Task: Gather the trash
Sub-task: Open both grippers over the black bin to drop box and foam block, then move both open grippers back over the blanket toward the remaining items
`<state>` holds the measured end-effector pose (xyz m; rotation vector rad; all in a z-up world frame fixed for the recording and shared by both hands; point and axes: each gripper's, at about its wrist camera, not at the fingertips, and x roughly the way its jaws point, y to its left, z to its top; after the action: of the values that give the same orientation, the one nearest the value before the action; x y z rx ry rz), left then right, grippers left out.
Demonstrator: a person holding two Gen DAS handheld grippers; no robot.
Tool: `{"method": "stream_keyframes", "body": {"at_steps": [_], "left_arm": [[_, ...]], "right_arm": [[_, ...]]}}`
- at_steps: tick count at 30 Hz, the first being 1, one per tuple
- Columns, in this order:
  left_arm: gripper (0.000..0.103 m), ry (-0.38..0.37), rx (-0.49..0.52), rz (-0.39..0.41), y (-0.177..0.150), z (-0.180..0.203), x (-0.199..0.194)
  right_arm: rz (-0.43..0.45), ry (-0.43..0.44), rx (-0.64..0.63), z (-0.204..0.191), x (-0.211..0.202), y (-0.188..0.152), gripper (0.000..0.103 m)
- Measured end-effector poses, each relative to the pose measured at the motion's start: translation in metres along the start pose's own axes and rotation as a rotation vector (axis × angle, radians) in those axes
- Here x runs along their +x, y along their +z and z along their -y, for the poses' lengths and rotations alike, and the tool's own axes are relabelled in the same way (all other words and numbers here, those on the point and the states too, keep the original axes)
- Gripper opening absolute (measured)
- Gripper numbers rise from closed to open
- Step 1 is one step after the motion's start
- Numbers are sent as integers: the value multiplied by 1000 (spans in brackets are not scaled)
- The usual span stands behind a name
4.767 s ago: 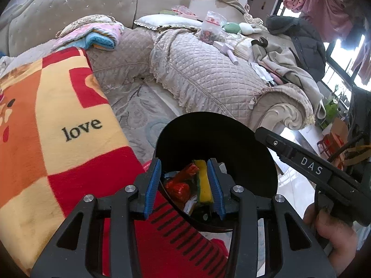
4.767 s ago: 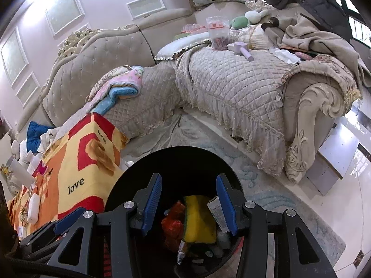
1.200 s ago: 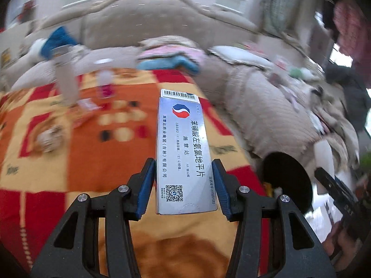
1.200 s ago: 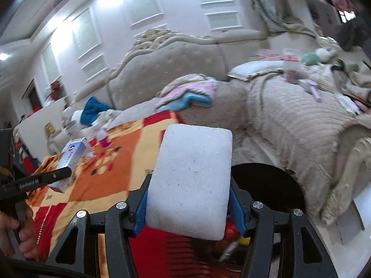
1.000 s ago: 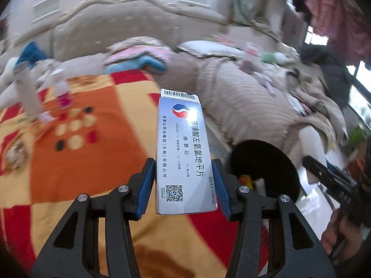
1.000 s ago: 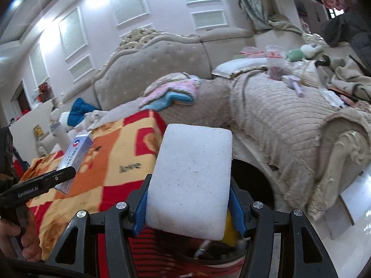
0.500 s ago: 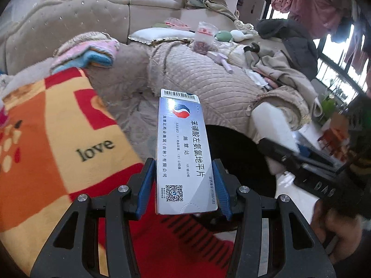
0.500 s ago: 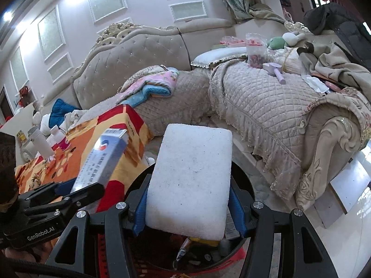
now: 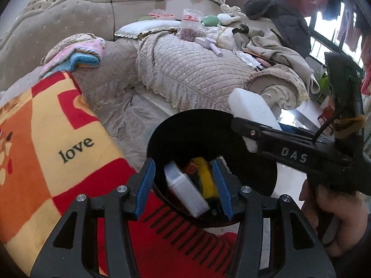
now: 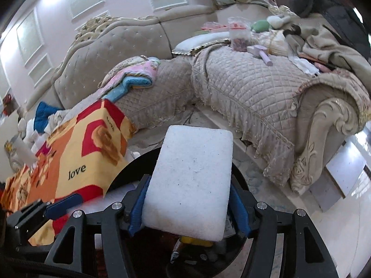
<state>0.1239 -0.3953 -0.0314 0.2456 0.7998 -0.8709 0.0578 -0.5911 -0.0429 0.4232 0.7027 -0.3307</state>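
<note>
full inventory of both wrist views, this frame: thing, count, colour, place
trash bin: 1, black, on the floor beside the blanket
box: 1, white, blurred, in the bin mouth, free of the left fingers
wrappers: several, yellow and red, inside the bin
foam block: 1, white, above the bin
blanket: 1, orange, yellow and red, printed "love", left of the bin
sofa: 1, beige quilted, behind
folded towels: pink and blue, on the sofa
clothes pile: grey and black, far sofa end
left hand-held gripper: black with blue pads, open over the bin
right hand-held gripper: shut on the foam block
person's hand: 1, on the right gripper's handle
</note>
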Motion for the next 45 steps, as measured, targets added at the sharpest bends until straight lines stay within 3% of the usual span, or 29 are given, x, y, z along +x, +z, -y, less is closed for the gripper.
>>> {"method": "stream_keyframes", "body": {"at_steps": [5, 11, 19, 23, 29, 30, 35, 38, 45], "left_arm": [[50, 16, -56, 10, 1, -13, -5], [51, 27, -98, 24, 2, -24, -12], [51, 40, -110, 36, 2, -30, -20], [51, 63, -133, 50, -2, -39, -34], [56, 176, -148, 85, -13, -66, -71], [60, 194, -160, 89, -16, -73, -79], [64, 251, -235, 103, -33, -138, -127], [73, 366, -264, 120, -51, -195, -156], [73, 568, -461, 60, -110, -347, -193]], "right_arm": [[2, 30, 17, -1, -2, 0, 67], [-26, -1, -27, -12, 5, -2, 74], [23, -23, -1, -21, -3, 1, 79], [81, -13, 16, -41, -12, 4, 79], [115, 35, 3, -98, -13, -4, 79], [105, 52, -4, -108, -10, -7, 79], [75, 124, -112, -170, 0, -25, 79], [55, 185, -199, -203, 5, -37, 79], [8, 246, -415, -265, 20, -66, 79]]}}
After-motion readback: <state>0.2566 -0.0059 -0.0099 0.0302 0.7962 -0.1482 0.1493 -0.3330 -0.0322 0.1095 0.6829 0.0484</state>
